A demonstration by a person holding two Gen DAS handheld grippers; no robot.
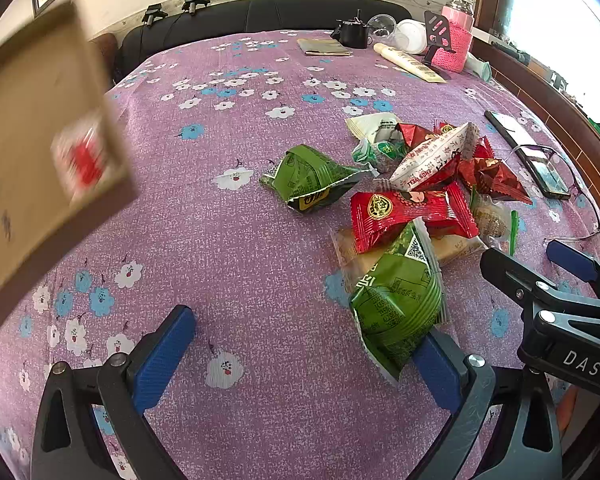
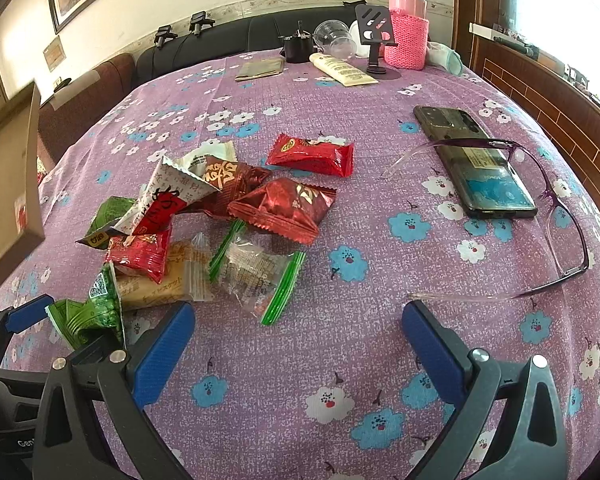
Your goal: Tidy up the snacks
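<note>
Left claw: my blue pads stand wide apart, low over the purple flowered cloth; the right pad touches the edge of a green packet but nothing is gripped.
Right claw: spread apart too, holding nothing, hovering over bare cloth just beside the snack heap.
Worktop: covered by the flowered cloth, sofa backs behind it.
Snack pile: red, green, white and clear wrappers heaped loosely together in the middle of the worktop, several overlapping.
Stray green packet: lies alone, just left of the heap in my left view.
Red packet: sits a little apart on the far side of the pile.
Clear bag with green seals: at the near edge of the pile, close to my right claw.
Cardboard box: raised off the worktop at my far left, blurred; it seems to be tilted, but I cannot tell what holds it.
Phone: flat on the cloth to the right, with glasses resting across it.
Far edge: pink-sleeved bottle, cream tube, clear cup.
</note>
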